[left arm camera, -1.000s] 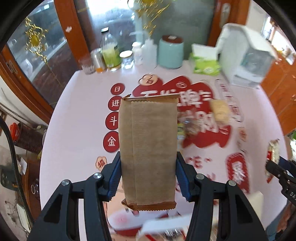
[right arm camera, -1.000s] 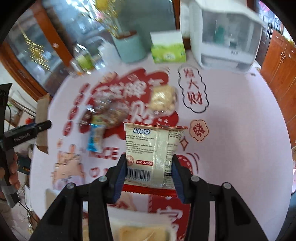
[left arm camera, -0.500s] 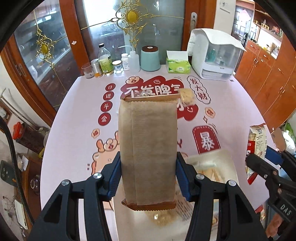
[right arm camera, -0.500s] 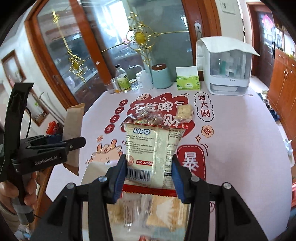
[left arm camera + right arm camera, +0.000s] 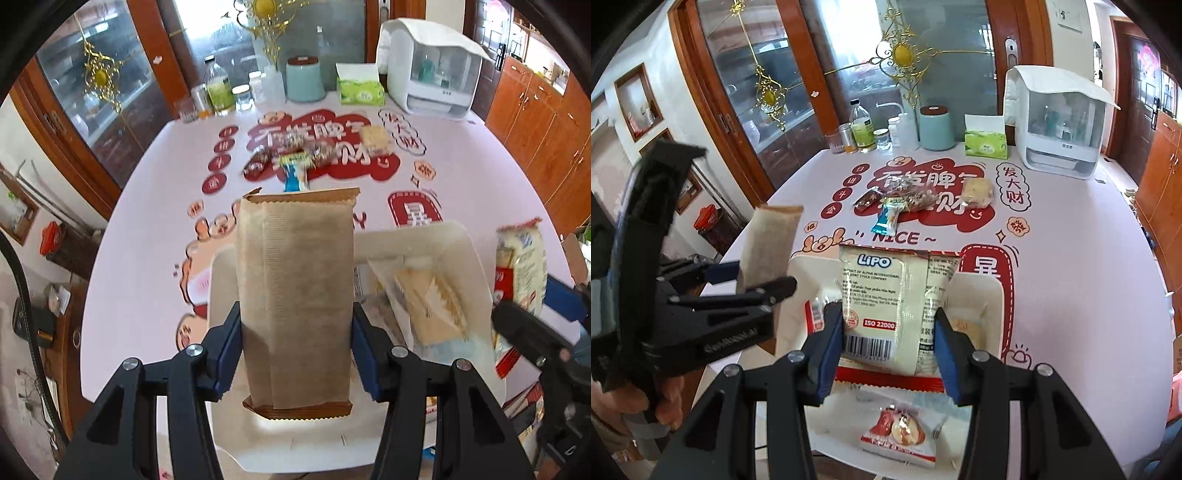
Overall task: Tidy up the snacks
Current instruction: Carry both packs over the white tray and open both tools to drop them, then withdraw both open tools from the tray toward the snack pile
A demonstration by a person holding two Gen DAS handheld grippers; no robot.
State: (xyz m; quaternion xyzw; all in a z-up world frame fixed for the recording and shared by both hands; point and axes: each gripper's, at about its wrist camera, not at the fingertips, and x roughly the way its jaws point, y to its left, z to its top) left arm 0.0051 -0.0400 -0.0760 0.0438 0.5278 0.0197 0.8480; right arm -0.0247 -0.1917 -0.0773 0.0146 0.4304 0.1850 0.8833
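The left tongs (image 5: 295, 354) hold a tall brown paper snack packet (image 5: 295, 295) tight between their blue pads, and the packet stands upright over the left part of the white cardboard box (image 5: 469, 251). The right tongs (image 5: 888, 343) hold a white and red Lipo snack bag (image 5: 886, 314) the same way, over the middle of the box. Inside the box, below the Lipo bag, lies a small clear packet with red and white sweets (image 5: 901, 432). A see-through wrapper with a pale wafer (image 5: 428, 306) lies in the right part of the box. The box sits on the near edge of the pink tabletop with red writing (image 5: 1071, 229). Beyond the box, in the middle of the tabletop, more small snacks wait in a loose pile (image 5: 908, 199). Past that pile, at the far edge, stand a green tissue box (image 5: 984, 146) and a pale blue round jar (image 5: 936, 127).
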